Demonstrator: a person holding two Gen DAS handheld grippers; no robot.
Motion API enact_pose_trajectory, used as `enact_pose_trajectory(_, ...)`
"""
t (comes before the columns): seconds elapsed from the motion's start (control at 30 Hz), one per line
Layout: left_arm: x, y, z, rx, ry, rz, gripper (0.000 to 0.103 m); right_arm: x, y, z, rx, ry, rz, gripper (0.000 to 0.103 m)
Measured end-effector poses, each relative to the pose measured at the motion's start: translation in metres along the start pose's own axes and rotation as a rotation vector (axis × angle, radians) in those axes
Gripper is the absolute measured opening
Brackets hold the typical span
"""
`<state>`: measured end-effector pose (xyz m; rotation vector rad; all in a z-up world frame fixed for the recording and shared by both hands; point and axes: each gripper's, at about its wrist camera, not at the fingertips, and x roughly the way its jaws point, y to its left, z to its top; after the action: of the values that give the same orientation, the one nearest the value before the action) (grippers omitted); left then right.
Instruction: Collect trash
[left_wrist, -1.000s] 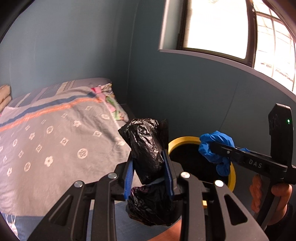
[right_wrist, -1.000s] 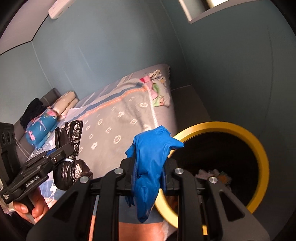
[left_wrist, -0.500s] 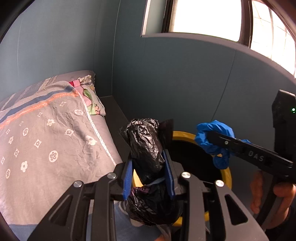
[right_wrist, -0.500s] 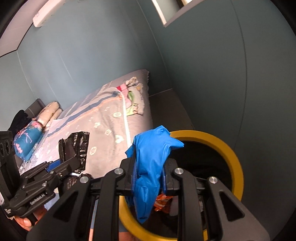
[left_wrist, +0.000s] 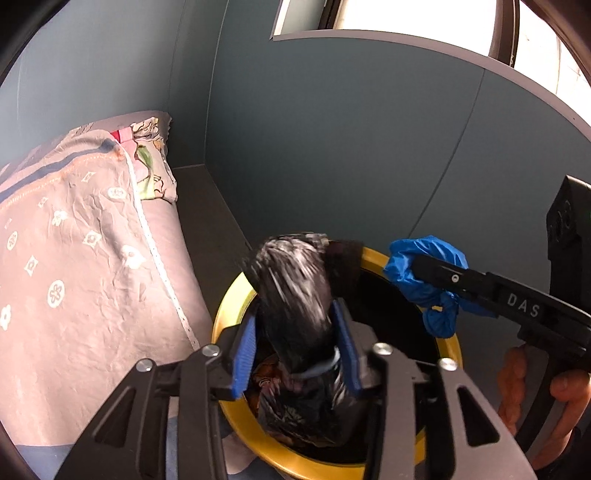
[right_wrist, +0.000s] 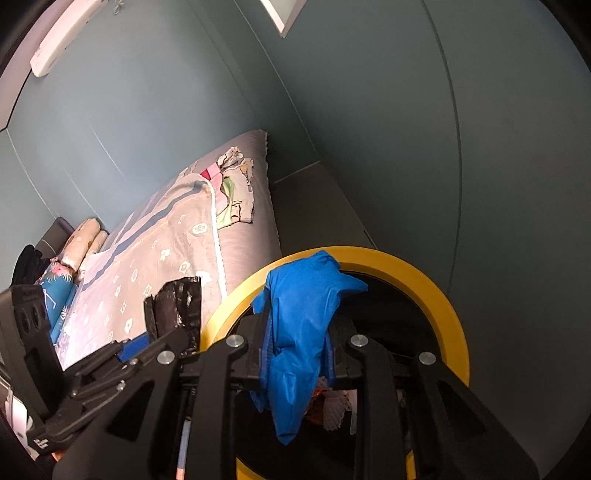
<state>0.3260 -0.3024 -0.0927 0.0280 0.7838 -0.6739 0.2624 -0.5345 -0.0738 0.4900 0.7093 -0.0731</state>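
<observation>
left gripper (left_wrist: 297, 345): jaws opening, blurred black plastic bag (left_wrist: 295, 295) between them, pads looking clear of it | right gripper (right_wrist: 297, 363): jaws opening, blue glove (right_wrist: 301, 332) still pinched between them | yellow-rimmed bin (left_wrist: 369, 258): below both jaws | bed (left_wrist: 92, 277): left of the jaws

Black bag (left_wrist: 295, 295), blue glove (right_wrist: 303, 332) over yellow-rimmed bin (right_wrist: 436, 291)

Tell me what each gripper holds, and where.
Right gripper: blue glove, pinched mid-length. Left gripper: fingers opening, black bag loose between them.
</observation>
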Motion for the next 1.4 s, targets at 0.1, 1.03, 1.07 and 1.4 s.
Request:
enact_pose_trajectory(0.1, -0.004, 0.004, 0.000, -0.023, 0.000, -0.013, 0.056, 0.002, -0.003, 0.002, 0.015, -0.016, -0.022, 0.035)
enact_pose_trajectory(1.03, -0.144, 0.144, -0.088, -0.240, -0.075, 0.257, 0.059, 0.032, 0.124, -0.056, -0.168, 0.171, 0.131, 0.040)
enact_pose_trajectory(1.07, -0.153, 0.153, -0.096, -0.253, -0.073, 0.276, 0.059, 0.037, 0.136, -0.062, -0.183, 0.191, 0.149, 0.040)
enact_pose_trajectory(1.4, -0.222, 0.218, -0.161, -0.366, -0.094, 0.445, 0.075, 0.034, 0.237, -0.130, -0.329, 0.231, 0.147, 0.055)
